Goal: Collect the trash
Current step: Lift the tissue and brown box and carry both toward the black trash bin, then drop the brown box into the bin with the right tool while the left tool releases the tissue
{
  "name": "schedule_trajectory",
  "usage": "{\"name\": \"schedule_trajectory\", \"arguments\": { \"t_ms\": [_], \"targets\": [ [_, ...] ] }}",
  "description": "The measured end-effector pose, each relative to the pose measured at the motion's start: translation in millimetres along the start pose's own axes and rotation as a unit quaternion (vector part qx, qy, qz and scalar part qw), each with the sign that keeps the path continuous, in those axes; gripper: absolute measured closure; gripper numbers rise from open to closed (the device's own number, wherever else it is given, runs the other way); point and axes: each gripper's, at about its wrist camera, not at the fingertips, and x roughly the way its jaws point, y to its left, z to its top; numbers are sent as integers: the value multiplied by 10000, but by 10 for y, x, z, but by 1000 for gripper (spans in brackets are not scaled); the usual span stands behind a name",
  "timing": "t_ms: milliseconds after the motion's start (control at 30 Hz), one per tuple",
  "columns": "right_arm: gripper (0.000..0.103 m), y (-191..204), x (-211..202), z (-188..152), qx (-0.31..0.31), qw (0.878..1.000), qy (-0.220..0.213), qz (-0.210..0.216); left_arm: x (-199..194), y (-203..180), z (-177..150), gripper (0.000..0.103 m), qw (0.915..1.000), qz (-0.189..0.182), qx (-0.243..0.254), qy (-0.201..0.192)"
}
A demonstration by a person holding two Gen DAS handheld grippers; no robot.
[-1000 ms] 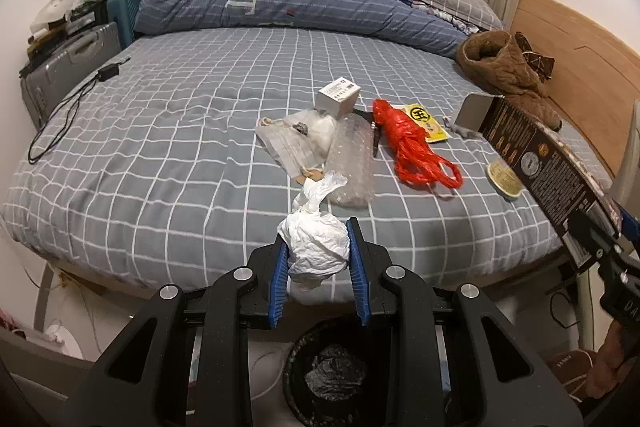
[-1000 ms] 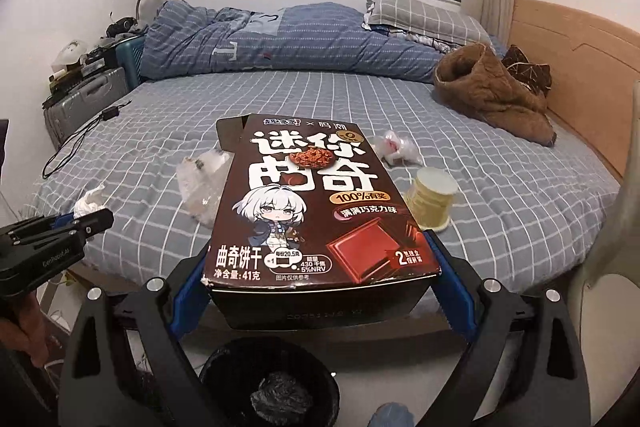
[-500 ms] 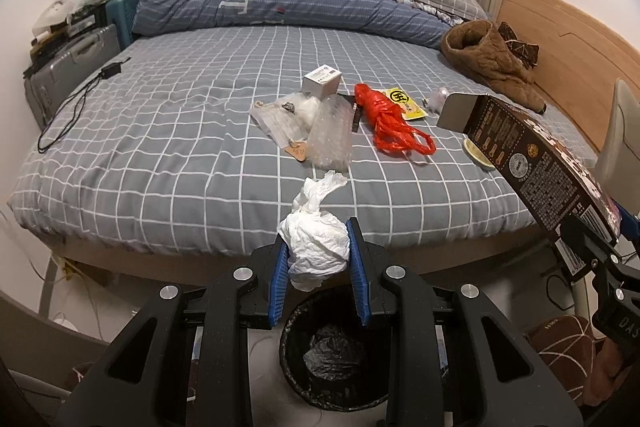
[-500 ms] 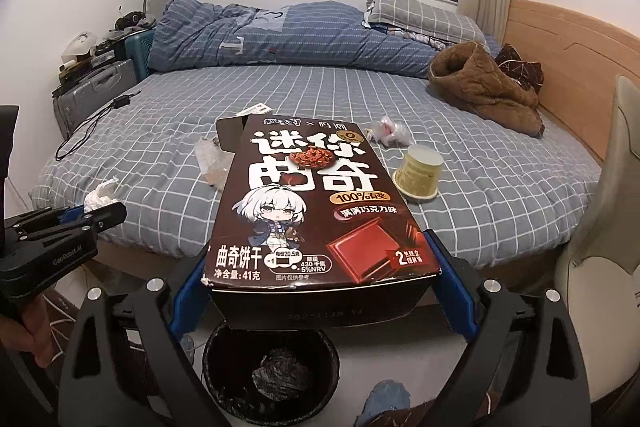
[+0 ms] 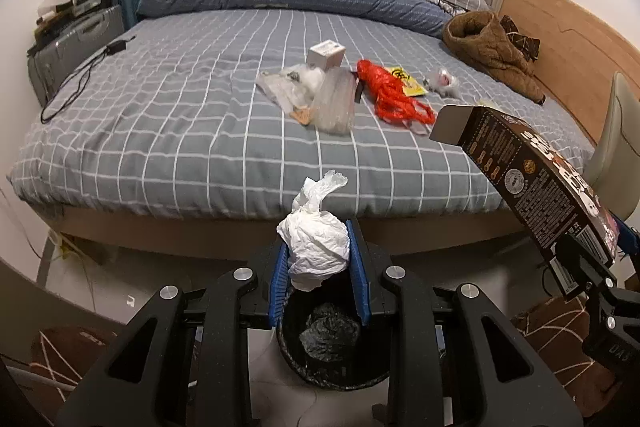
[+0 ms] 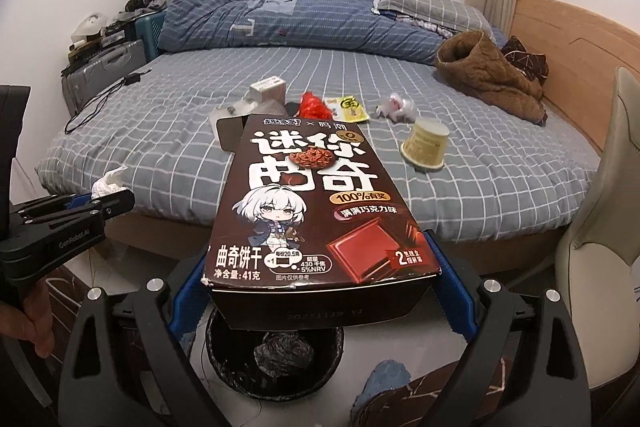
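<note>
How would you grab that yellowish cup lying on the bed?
The yellowish cup stands upside down, wide rim on the bed, narrower base up. I would probably come from above and pinch across its side walls near the top, where it is narrowest and the tapered sides are bare. Nothing touches it, so either side looks open. Both grippers are full now, though.

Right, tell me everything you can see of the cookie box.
The cookie box is a dark brown cardboard carton with white lettering, a cartoon figure and a chocolate picture on its face. Its far end flap is open. The right claw clamps it by both sides at the near end, tilted, held above the black bin in front of the bed.
</note>
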Motion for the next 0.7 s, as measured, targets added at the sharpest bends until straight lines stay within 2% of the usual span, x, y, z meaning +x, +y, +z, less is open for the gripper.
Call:
{"name": "schedule_trajectory", "arguments": {
  "t_ms": [400, 700],
  "targets": [
    [13, 92, 211, -321, -10, 9992, 384, 96, 167, 87, -280, 77, 9996, 43, -78, 254],
    [13, 151, 586, -539, 43, 9966, 802, 176, 493, 161, -494, 77, 9985, 64, -86, 534]
  ]
}}
